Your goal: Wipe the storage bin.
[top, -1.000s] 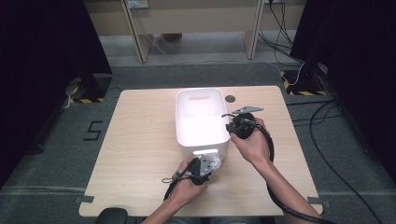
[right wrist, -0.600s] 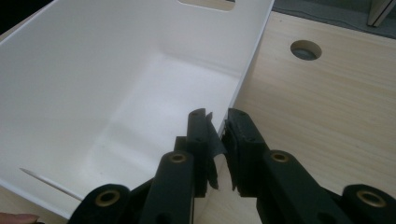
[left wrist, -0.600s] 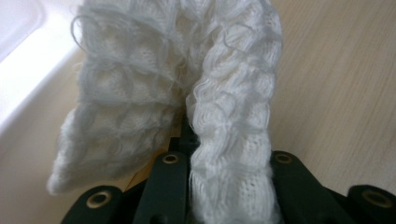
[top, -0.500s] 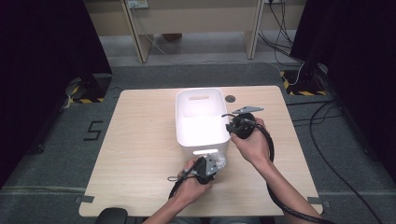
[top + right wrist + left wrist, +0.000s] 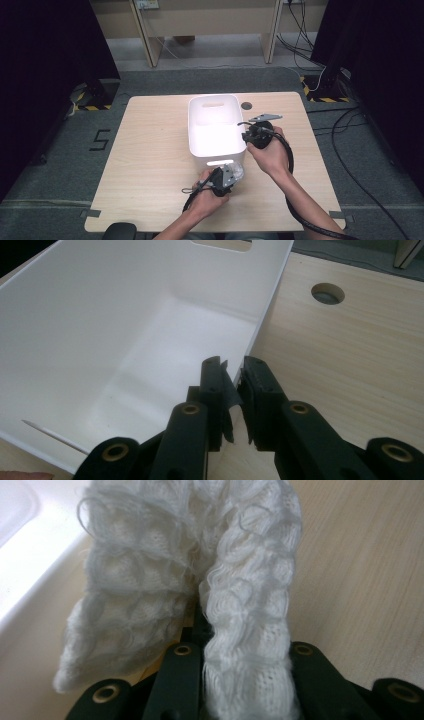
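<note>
A: White knitted cloth (image 5: pixel 210 595) bunches between the left gripper's (image 5: pixel 225 176) jaws; they are clamped on it, just beside the near wall of the white bin (image 5: pixel 216 145), low over the pale wooden bench (image 5: pixel 150 165).

B: And the right gripper (image 5: pixel 248 135)?

A: It sits at the bin's right wall; in the right gripper view its jaws straddle that thin wall near the corner, pinched close on it; the bin's inside looks bare; a round hole (image 5: pixel 327 292) lies in the bench beyond.
</note>
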`<state>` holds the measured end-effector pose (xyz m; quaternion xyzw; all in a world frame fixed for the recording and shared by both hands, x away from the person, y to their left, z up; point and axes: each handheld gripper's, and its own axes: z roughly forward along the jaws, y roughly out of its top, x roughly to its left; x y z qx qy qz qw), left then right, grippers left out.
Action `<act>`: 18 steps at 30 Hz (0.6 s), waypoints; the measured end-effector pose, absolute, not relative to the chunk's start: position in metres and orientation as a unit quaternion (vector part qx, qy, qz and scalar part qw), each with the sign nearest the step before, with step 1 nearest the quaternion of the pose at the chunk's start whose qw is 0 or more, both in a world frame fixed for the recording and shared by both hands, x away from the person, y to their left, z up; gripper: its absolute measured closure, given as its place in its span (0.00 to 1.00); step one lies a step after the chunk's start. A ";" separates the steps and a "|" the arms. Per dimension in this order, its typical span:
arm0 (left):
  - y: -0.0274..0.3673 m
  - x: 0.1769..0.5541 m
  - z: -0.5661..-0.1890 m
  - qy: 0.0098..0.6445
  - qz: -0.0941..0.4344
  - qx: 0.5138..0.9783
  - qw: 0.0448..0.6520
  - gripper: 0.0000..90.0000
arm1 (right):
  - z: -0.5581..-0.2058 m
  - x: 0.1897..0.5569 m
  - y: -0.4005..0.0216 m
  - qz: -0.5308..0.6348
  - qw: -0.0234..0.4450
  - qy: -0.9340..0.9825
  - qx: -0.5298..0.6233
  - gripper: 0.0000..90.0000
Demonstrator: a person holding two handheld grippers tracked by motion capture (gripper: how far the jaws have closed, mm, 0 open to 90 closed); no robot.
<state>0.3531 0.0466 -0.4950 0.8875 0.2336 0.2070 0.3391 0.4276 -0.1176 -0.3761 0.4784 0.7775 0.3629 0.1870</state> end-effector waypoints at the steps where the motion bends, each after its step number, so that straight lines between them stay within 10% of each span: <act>1: 0.046 0.353 -0.495 0.235 0.206 0.888 0.339 0.84 | -0.376 0.428 -0.118 0.363 0.187 0.778 0.478 0.89; 18: 0.044 0.353 -0.488 0.235 0.207 0.883 0.350 0.84 | -0.376 0.427 -0.118 0.363 0.188 0.778 0.478 0.89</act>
